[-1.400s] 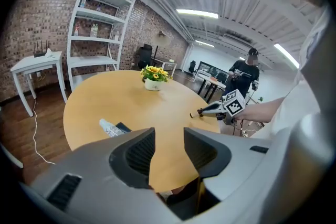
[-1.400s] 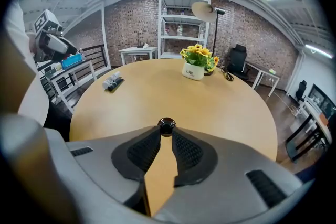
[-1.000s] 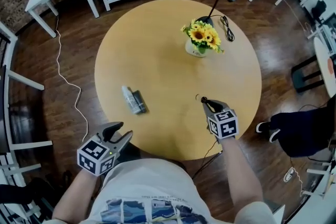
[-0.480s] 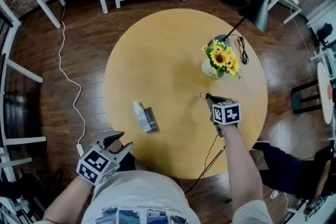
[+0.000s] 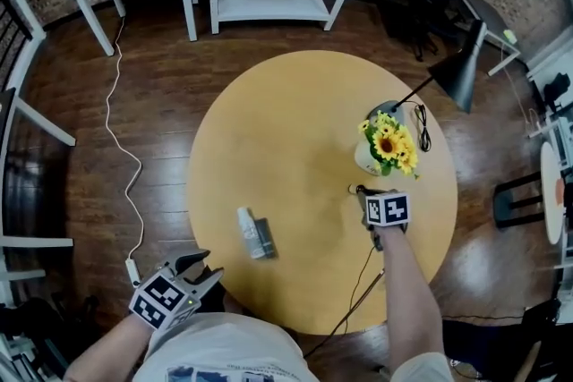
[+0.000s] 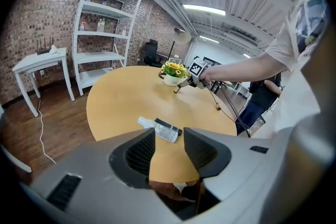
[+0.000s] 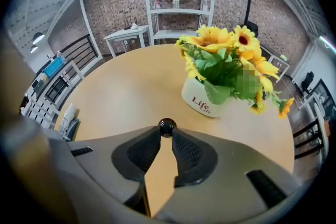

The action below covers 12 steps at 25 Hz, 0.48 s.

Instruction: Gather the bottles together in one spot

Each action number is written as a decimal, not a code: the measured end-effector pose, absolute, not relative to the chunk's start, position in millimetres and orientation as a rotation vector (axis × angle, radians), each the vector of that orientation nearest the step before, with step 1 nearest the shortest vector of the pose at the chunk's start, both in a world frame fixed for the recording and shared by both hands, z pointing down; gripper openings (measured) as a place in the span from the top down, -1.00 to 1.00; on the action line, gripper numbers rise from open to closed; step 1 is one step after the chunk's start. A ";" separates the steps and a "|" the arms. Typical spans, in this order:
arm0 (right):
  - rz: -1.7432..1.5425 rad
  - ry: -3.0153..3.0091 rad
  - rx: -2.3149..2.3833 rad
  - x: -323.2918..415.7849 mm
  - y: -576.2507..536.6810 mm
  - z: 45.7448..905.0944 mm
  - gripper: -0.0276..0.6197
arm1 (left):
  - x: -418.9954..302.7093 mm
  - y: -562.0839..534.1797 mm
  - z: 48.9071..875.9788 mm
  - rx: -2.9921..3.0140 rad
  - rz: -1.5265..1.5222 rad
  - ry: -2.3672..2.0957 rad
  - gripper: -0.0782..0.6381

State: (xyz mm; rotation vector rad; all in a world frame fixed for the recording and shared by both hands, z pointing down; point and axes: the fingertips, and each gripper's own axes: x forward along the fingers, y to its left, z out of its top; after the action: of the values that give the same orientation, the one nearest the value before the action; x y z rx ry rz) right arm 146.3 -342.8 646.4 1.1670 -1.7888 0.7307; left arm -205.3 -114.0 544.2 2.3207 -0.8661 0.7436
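Drift: right gripper (image 5: 357, 190), clamped on black knob (image 7: 167, 126), neared pot (image 7: 202, 100), off from bottles (image 5: 254, 233); left gripper (image 5: 205, 266) gaped empty; I judged gathering unfinished.

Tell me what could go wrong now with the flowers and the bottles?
1. The right gripper pinches a small black round thing with only its very tips, so it might slip out.
2. The flower pot stands close in front of that gripper, so a careless move could knock it over.
3. The two bottles lie on their sides on the round table, so a nudge might roll them.
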 end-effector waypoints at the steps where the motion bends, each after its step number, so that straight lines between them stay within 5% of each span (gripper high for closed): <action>1: 0.732 -1.789 1.168 145.6 -344.5 646.9 0.70 | -205.6 -114.0 545.3 2.320 0.743 -0.864 0.37; 12: 0.727 -1.843 1.233 144.4 -352.6 644.3 0.67 | -207.6 -114.9 549.9 2.306 0.749 -0.839 0.37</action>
State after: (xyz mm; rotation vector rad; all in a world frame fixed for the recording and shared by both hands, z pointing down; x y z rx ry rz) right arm 144.4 -352.6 644.3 1.2331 -1.8434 0.7272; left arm -207.6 -114.9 549.9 2.3062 -0.8387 0.7495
